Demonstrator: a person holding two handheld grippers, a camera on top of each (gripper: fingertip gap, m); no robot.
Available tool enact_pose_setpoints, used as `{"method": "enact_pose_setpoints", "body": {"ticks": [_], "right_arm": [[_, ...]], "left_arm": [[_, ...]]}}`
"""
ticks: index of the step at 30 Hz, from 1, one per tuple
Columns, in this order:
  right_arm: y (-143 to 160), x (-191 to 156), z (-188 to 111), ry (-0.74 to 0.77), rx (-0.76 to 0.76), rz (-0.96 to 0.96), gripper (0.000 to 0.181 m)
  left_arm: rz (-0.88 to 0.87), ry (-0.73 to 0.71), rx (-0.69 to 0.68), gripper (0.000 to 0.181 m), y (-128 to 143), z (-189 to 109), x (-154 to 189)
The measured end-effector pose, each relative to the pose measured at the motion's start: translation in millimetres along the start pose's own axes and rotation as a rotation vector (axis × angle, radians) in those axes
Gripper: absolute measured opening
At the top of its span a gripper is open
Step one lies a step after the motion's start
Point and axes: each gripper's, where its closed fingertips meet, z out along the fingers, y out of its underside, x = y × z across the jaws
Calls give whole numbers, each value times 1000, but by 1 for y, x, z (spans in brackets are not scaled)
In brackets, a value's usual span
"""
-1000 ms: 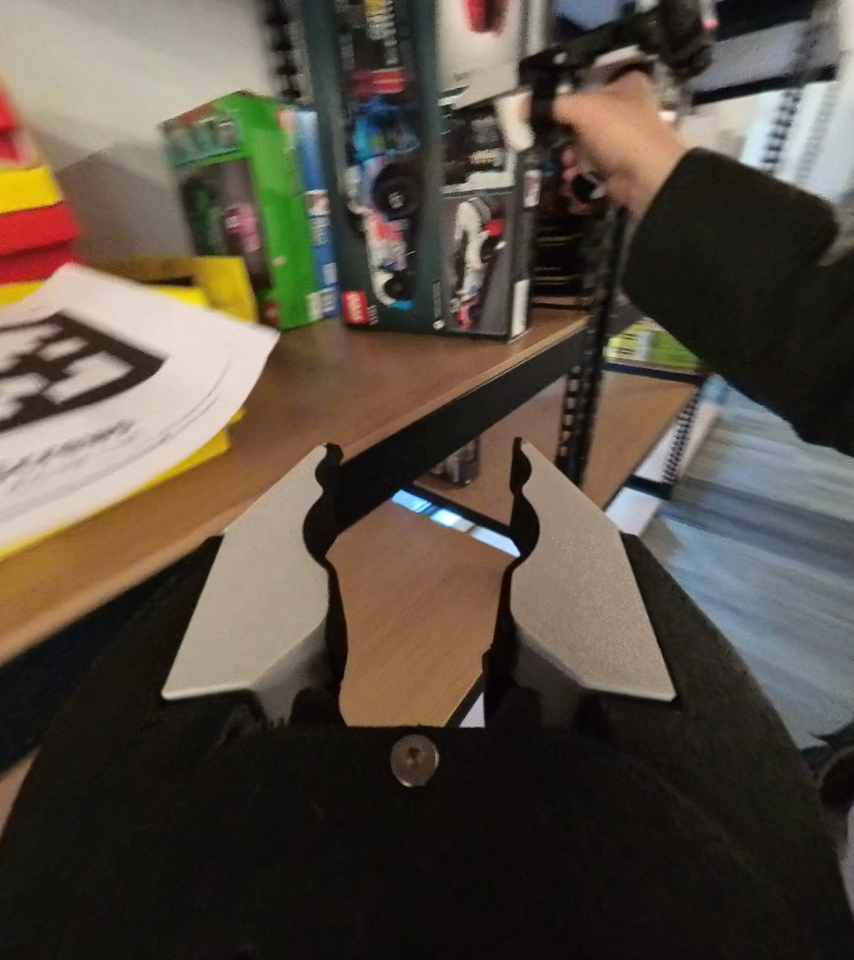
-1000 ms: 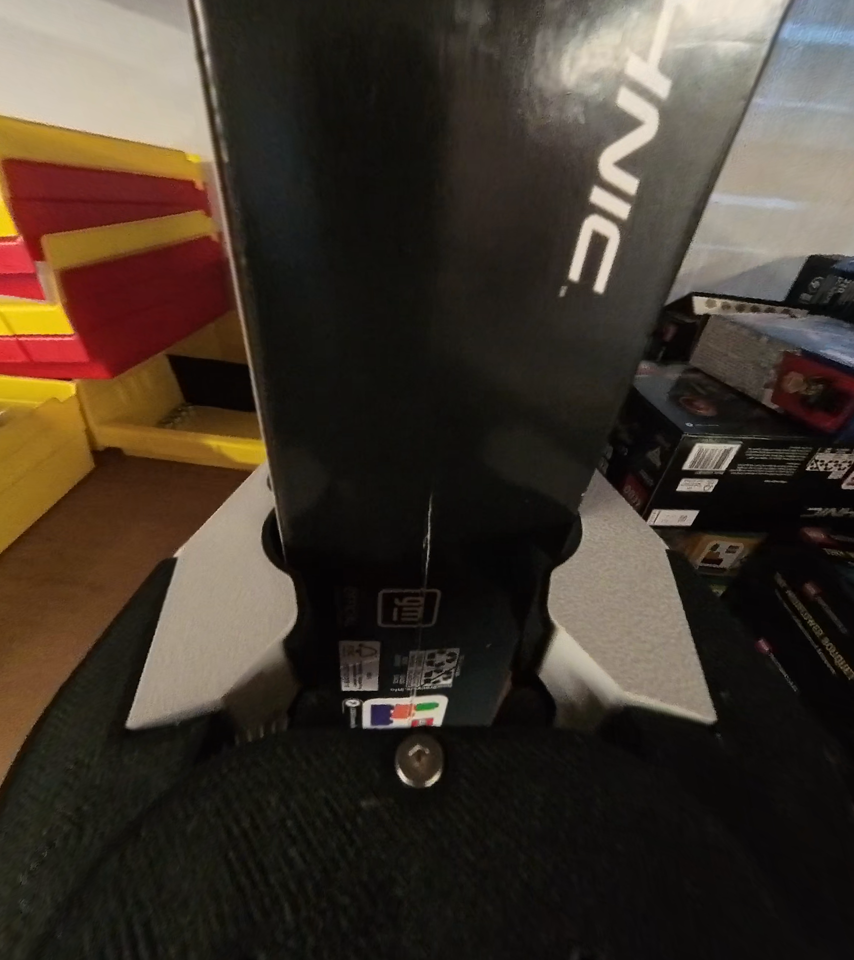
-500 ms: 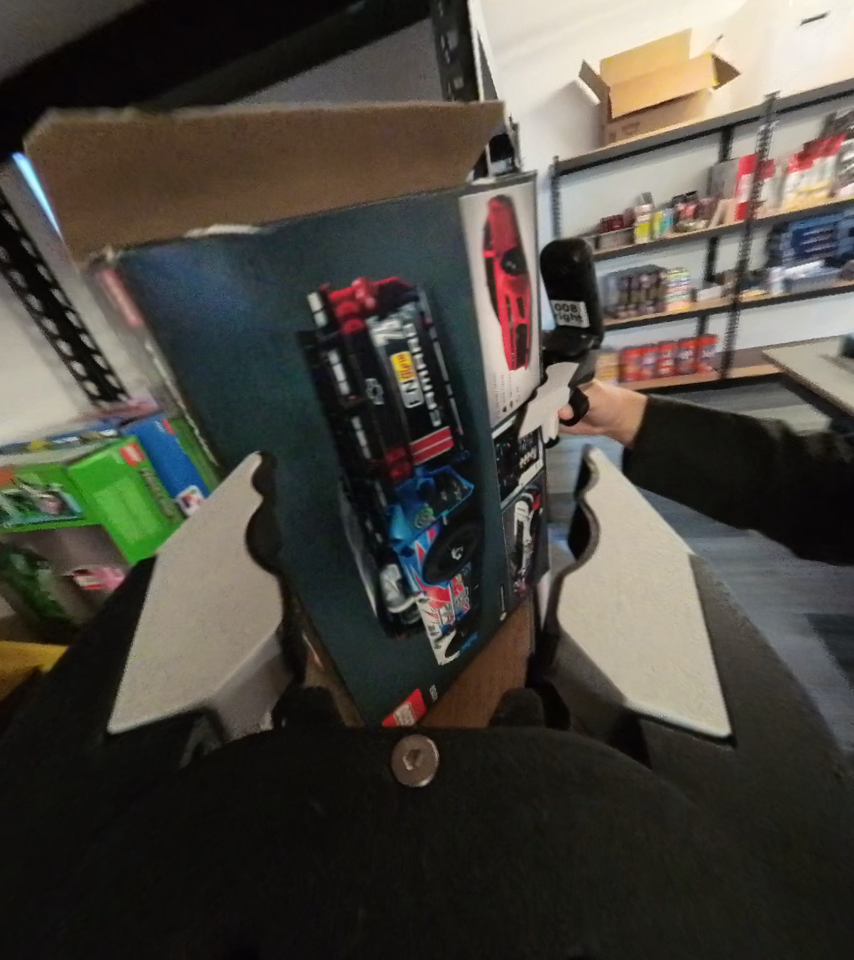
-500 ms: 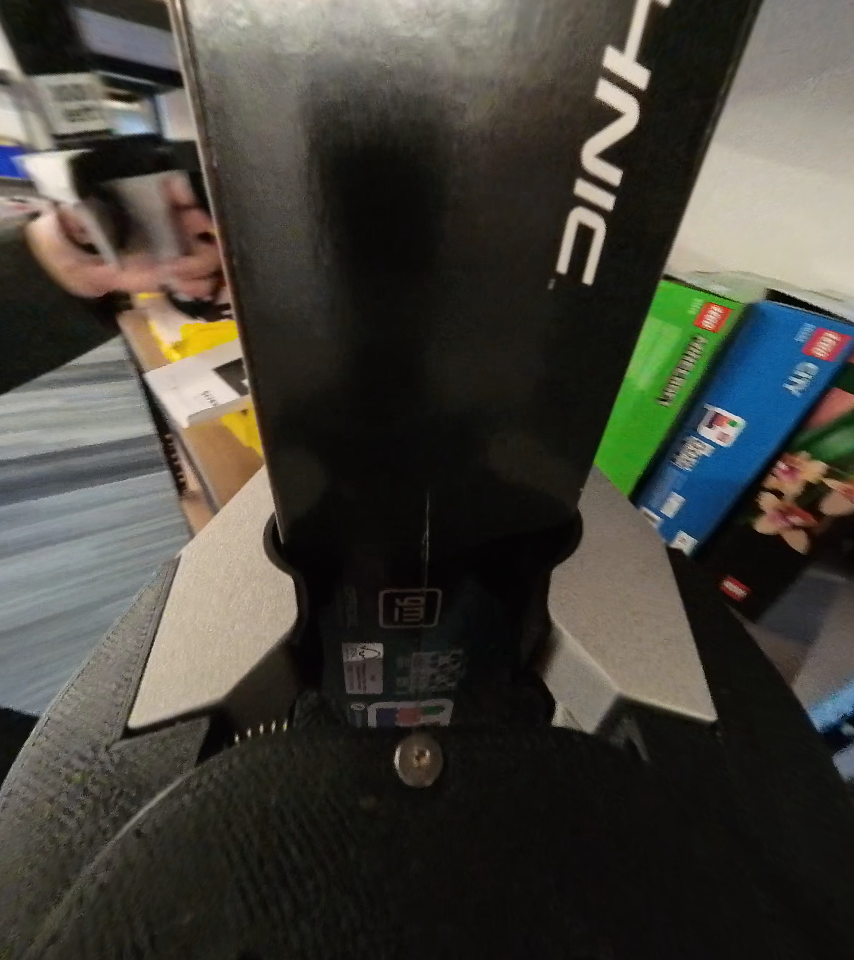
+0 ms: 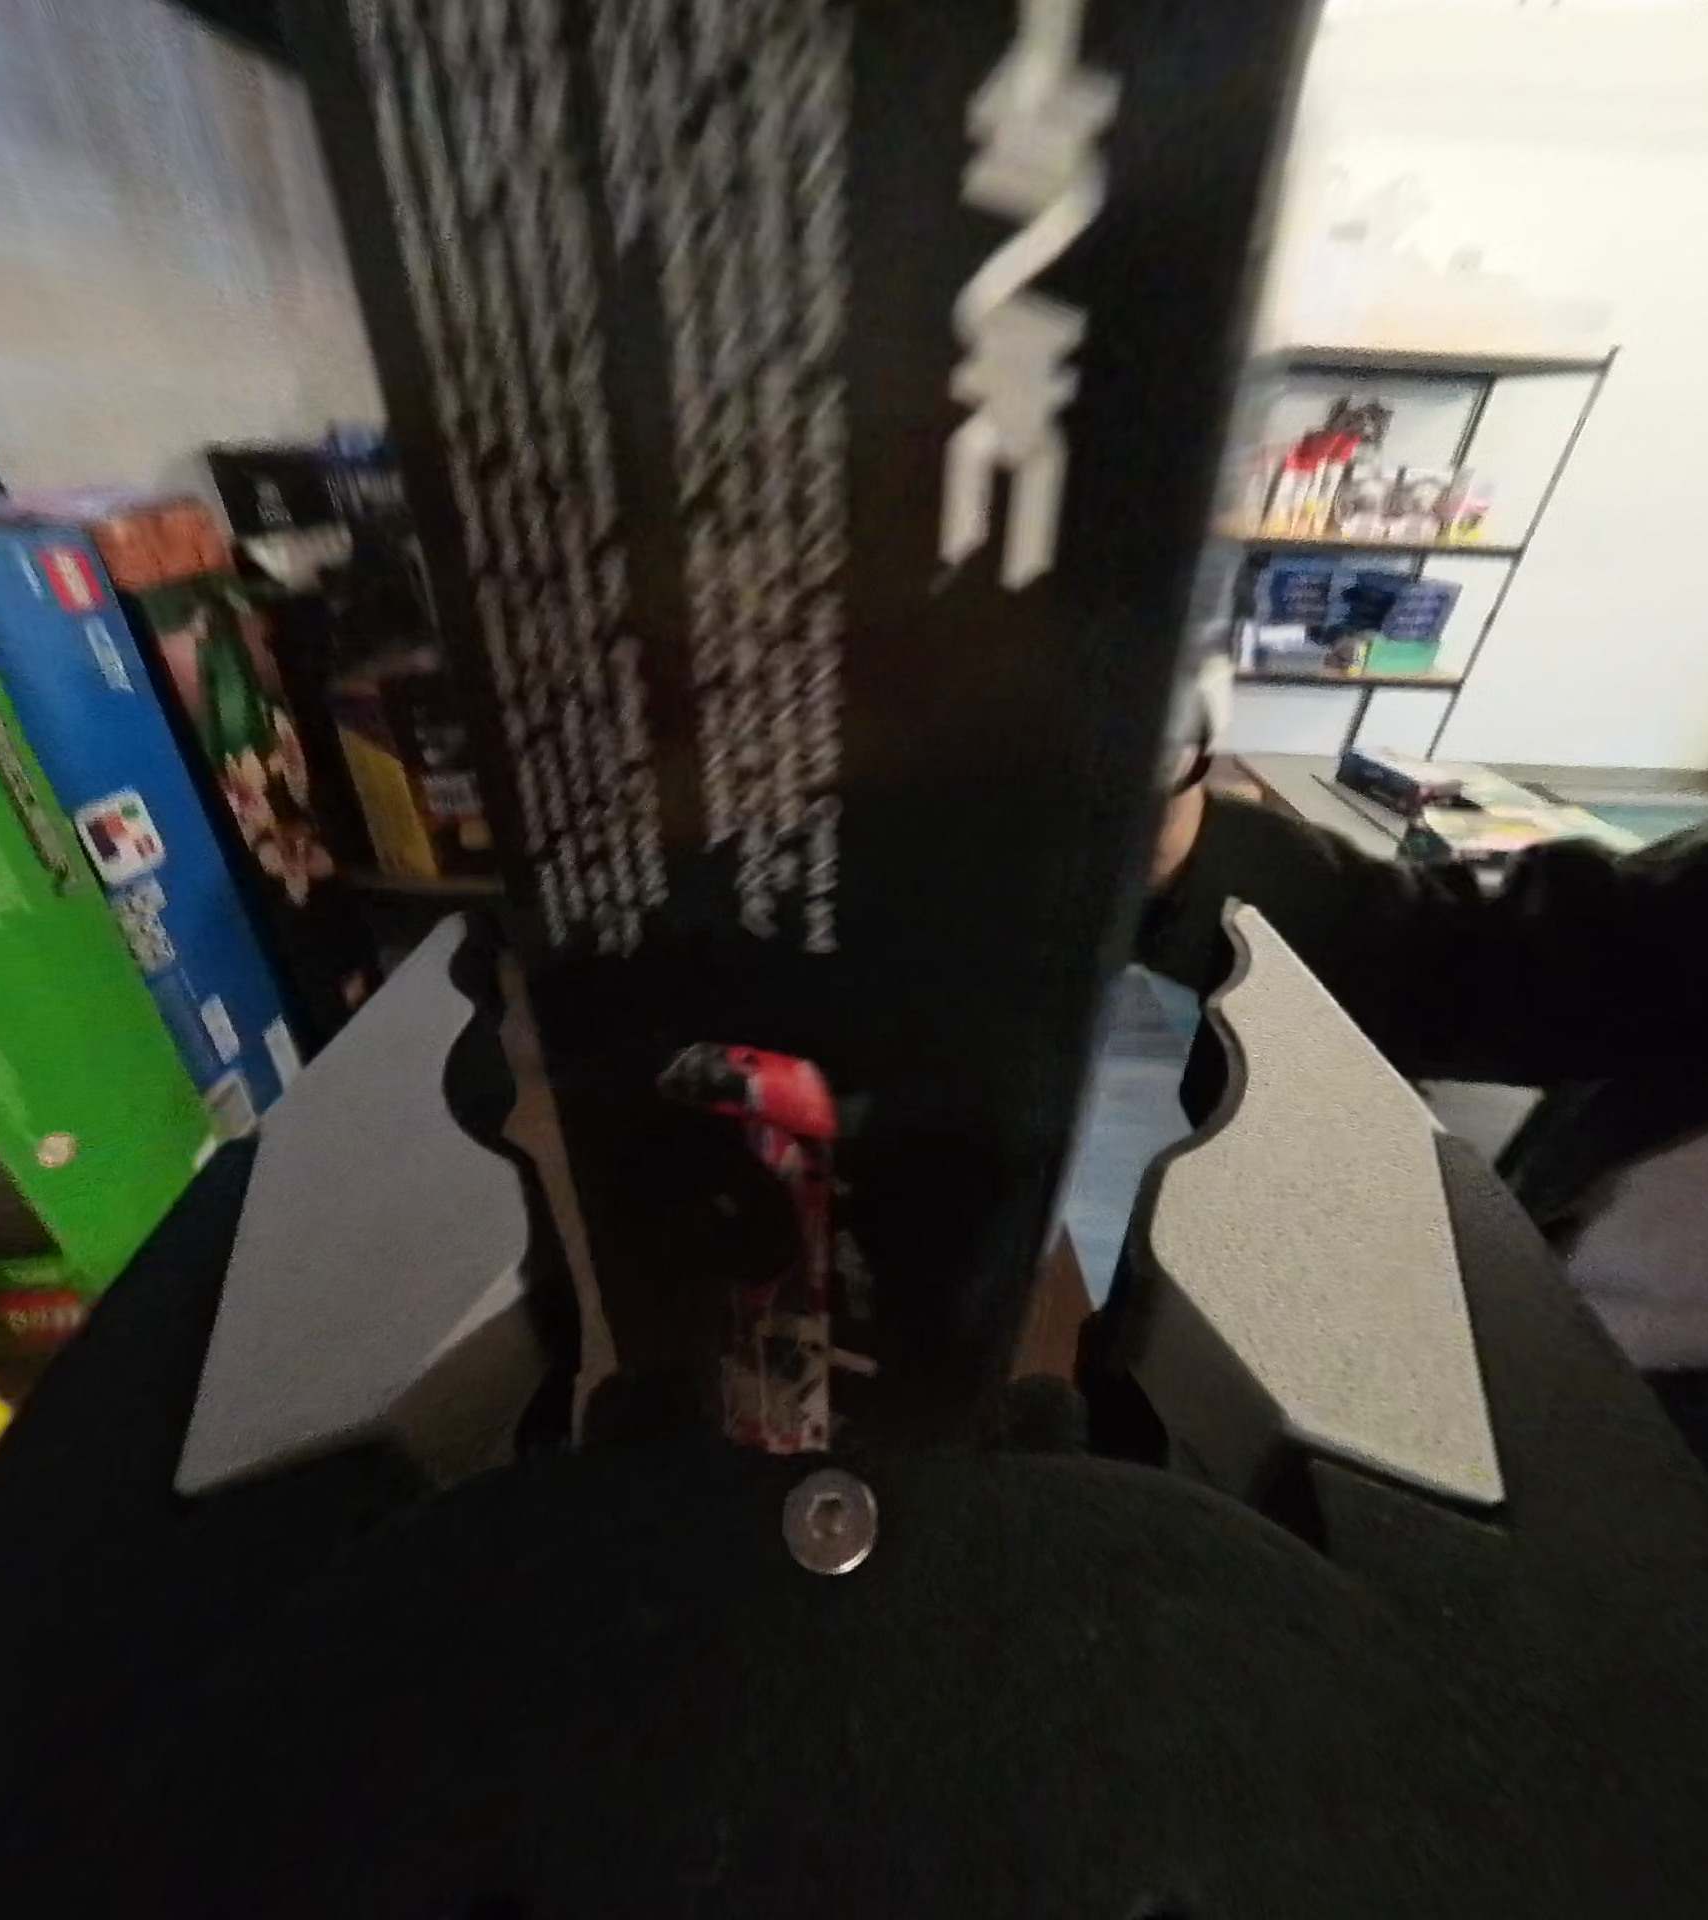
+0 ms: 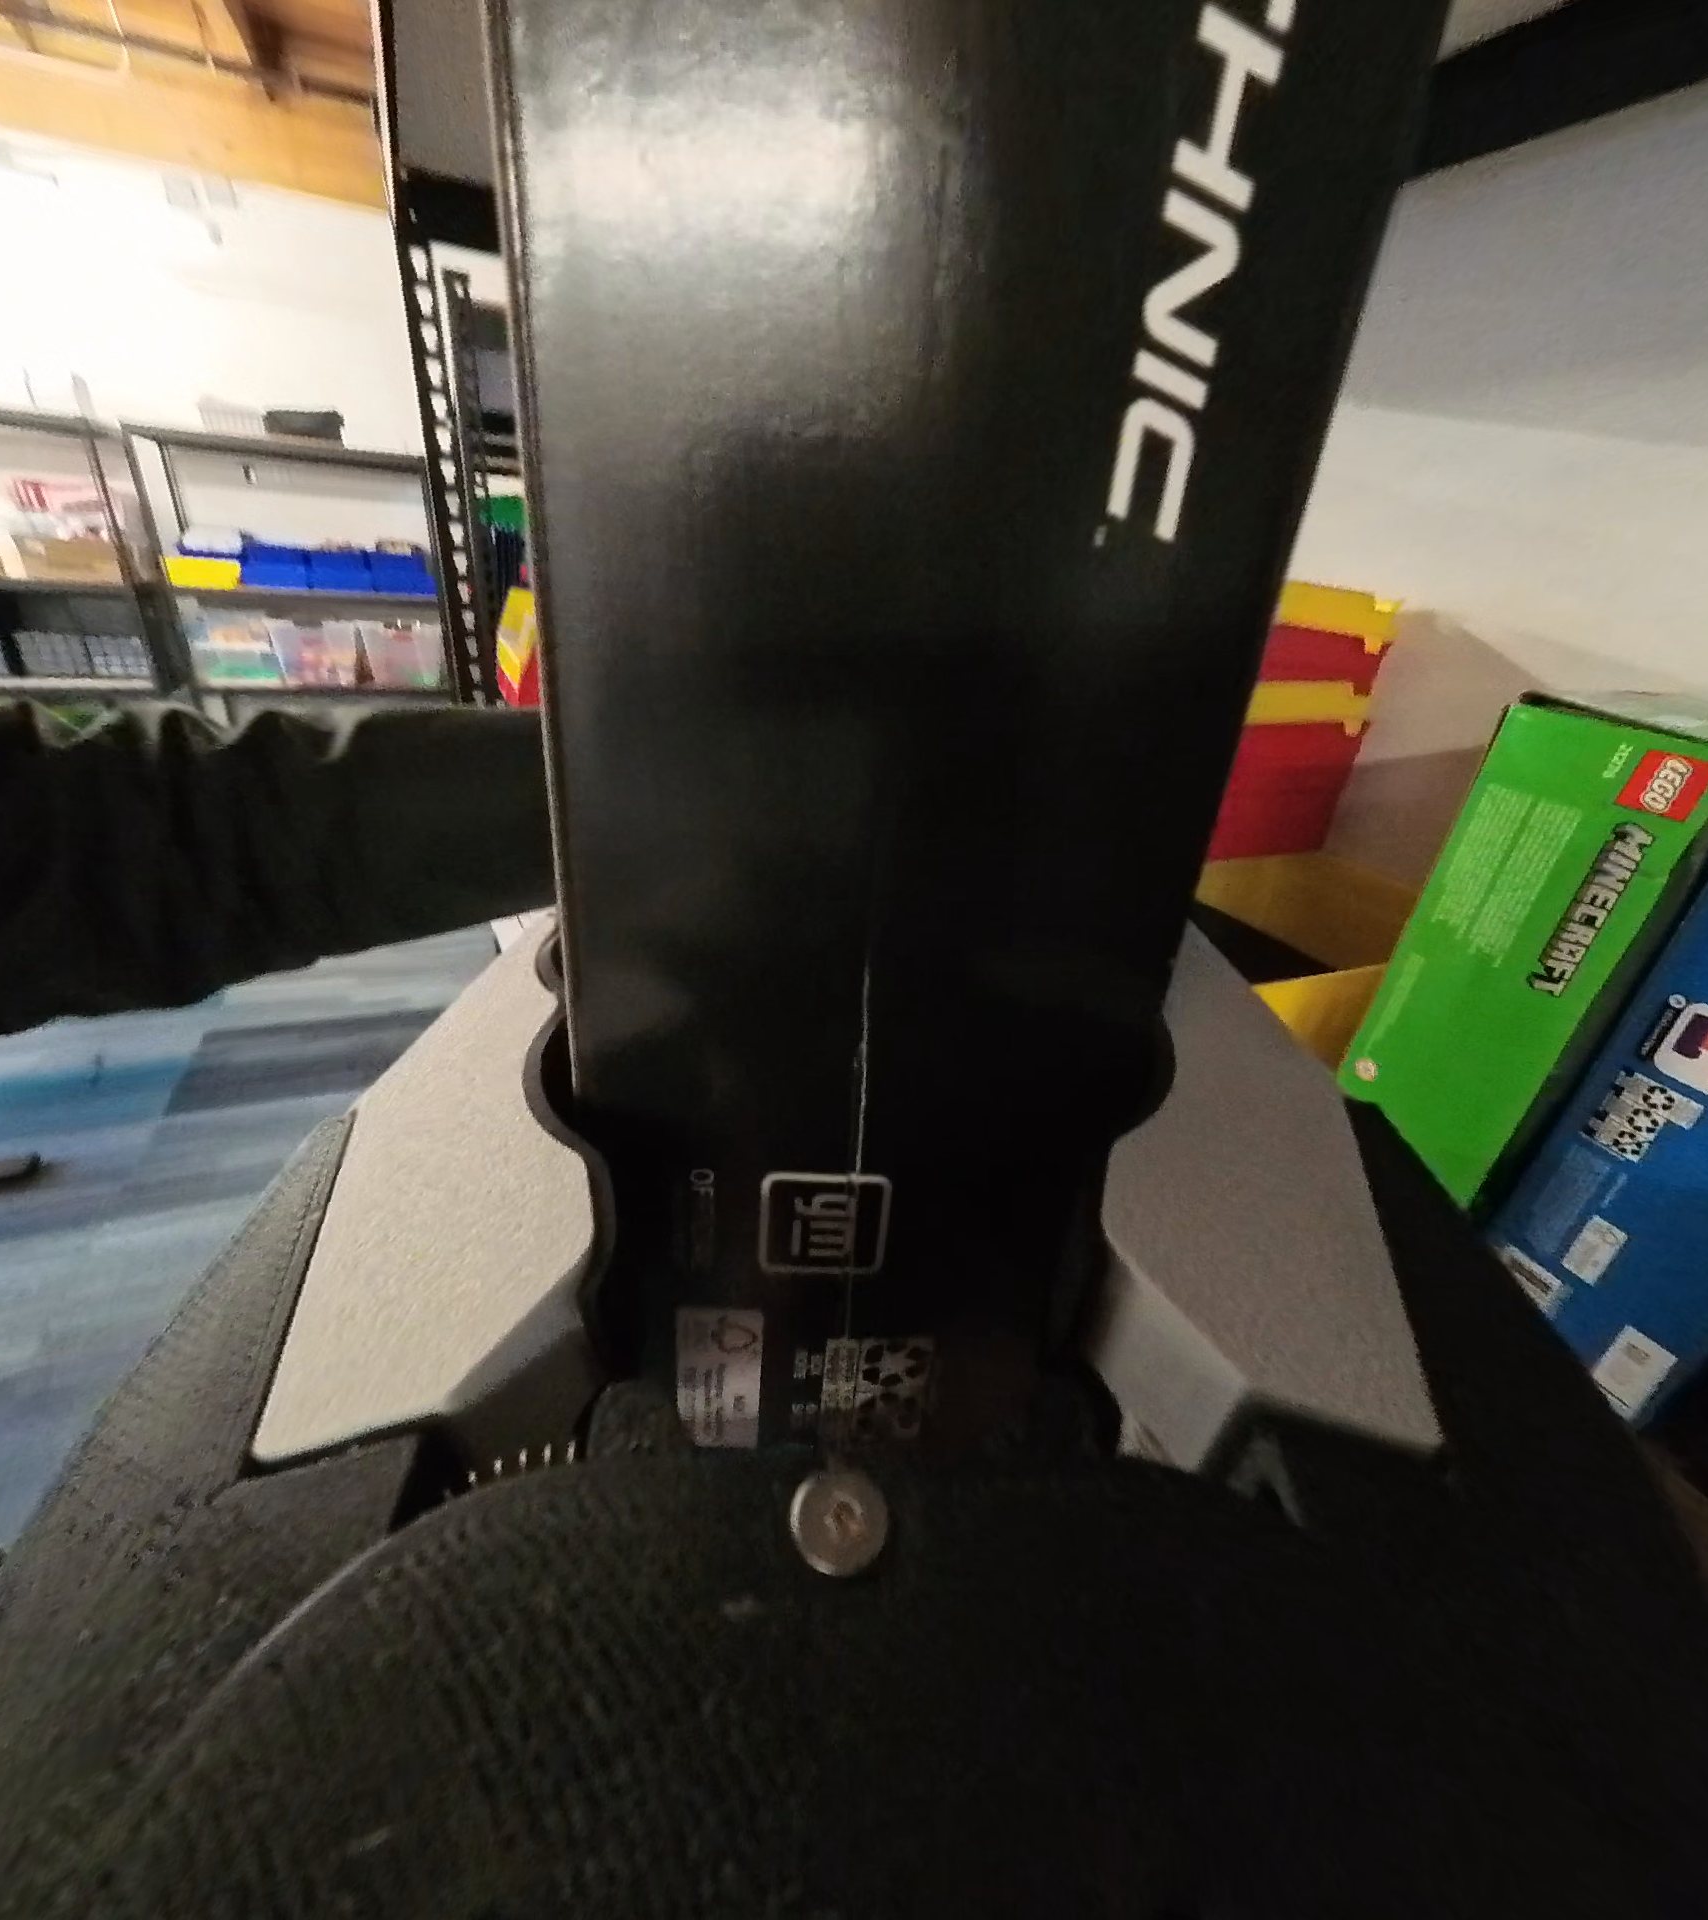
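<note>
Right wrist view shows our right gripper (image 6: 855, 1081) clamped on the narrow end of a tall black box (image 6: 891, 520), long axis running up and away; green box (image 6: 1546, 935) sits right. Our left gripper (image 5: 829, 1049) spreads around the opposite end with a gap on the right. We judge it stiff, light, glossy cardboard, best gripped across narrow edges.

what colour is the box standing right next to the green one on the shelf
Blue. The blue box stands beside the green box, clearest in the right wrist view.

Black box (image 6: 881, 520): white lettering up the side, small printed marks below.
Green box (image 6: 1515, 935): red logo, title.
Blue box (image 6: 1681, 1091): printed symbols.
</note>
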Motion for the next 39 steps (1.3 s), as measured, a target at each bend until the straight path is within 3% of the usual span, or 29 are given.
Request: {"method": "enact_pose_setpoints", "body": {"ticks": [2,4,9,12,19,23,27,33,39], "right_arm": [[-1,-1,2,9,28,4,103],[4,6,4,94,9,-18,107],[40,14,-1,250,-114,-93,119],[46,12,0,169,-90,73,110],[32,-10,-9,135,-3,72,109],[19,-51,-22,93,6,69,109],[26,-97,-49,67,19,116,108],[64,-175,-83,150,-13,117,108],[133,-276,-97,445,-56,89,109]], "left_arm": [[-49,50,-80,144,22,7,-3],[-107,149,-45,132,21,11,5],[-112,189,-8,131,19,12,2],[-164,178,-30,143,25,17,-1],[-79,96,-35,133,12,15,30],[-67,46,-61,132,2,11,76],[-104,9,-72,132,17,17,128],[-122,98,-70,132,71,17,198],[-100,399,-101,132,151,-1,261]]}}
